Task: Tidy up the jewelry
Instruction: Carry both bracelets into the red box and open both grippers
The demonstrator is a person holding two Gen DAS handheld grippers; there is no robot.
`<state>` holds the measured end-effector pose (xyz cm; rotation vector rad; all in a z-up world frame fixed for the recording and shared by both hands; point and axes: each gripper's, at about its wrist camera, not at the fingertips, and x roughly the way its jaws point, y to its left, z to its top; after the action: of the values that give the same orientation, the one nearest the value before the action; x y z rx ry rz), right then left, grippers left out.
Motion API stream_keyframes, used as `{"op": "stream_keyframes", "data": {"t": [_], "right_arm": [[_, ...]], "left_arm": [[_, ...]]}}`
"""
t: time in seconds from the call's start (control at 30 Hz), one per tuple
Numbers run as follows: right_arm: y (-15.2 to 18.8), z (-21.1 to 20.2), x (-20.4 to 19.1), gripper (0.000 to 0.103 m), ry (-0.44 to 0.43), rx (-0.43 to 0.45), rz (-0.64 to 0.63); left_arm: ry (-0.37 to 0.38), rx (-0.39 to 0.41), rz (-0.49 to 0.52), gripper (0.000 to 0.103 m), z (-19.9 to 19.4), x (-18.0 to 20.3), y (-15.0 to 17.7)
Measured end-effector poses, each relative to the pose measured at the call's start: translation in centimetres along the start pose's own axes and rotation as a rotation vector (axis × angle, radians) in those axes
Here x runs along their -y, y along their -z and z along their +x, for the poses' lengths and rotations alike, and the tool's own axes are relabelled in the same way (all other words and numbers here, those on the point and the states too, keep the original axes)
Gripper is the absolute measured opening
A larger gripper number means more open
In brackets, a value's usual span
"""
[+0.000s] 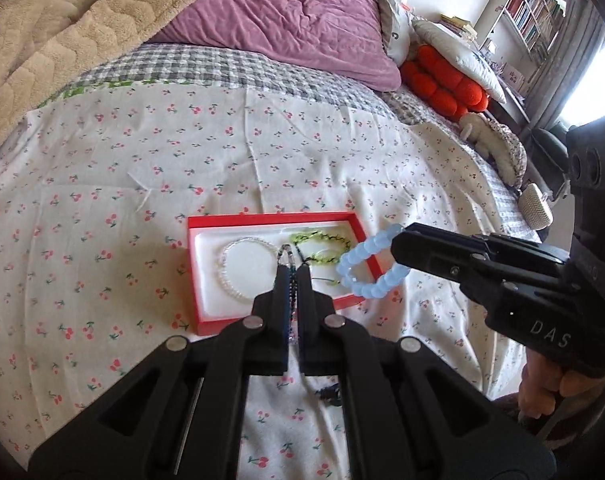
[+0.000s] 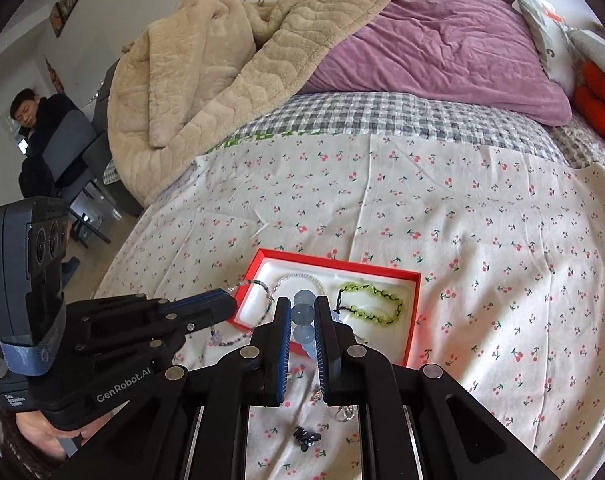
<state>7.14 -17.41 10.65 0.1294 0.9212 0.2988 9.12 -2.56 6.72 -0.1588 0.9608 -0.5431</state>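
My left gripper (image 1: 291, 276), at bottom centre of the left wrist view, pinches a thin dark beaded chain (image 1: 287, 254) between nearly closed jaws. My right gripper (image 2: 302, 312) clamps a pale blue bead bracelet (image 2: 303, 314), its loop hanging off the tips at right of centre in the left view. Both tools tilt downward above the red jewelry box (image 1: 196, 276) on the cherry-print sheet (image 1: 102, 184). Inside the box lie a clear bead bracelet (image 1: 232, 286) and a green bead strand (image 1: 322, 238).

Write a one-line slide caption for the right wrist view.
Right gripper holds blue bead bracelet above red tray.
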Motion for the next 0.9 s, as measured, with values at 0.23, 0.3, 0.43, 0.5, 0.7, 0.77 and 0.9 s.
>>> {"op": "stream_keyframes", "data": {"t": [0.23,0.3,0.43,0.5,0.7,0.77,0.9], "right_arm": [[-1.0,1.2,2.2,0.012,0.029,-0.007,0.050],[-1.0,1.8,2.7,0.012,0.036,-0.019,0.057],[-1.0,2.8,3.0,0.012,0.040,-0.047,0.059],[-1.0,3.1,2.7,0.012,0.029,-0.057,0.053],[-1.1,3.9,1.2,0.012,-0.016,-0.074,0.029],[-1.1,4.2,0.8,0.012,-0.035,-0.082,0.027],[-1.2,4.7,0.0,0.012,-0.063,-0.092,0.010]], "left_arm": [[0.068,-0.040,-0.074,0.004,4.2,-0.3,-1.2],[0.042,-0.061,-0.088,0.004,5.3,-0.9,-1.2],[-0.036,-0.088,-0.099,0.004,6.4,-2.2,-0.9],[-0.078,-0.095,-0.092,0.004,6.5,-2.6,-0.8],[-0.161,-0.087,-0.047,0.004,6.3,-2.9,-0.6],[-0.176,-0.086,-0.041,0.004,6.3,-3.1,-0.5],[-0.198,-0.089,-0.037,0.004,6.3,-3.4,-0.4]]}}
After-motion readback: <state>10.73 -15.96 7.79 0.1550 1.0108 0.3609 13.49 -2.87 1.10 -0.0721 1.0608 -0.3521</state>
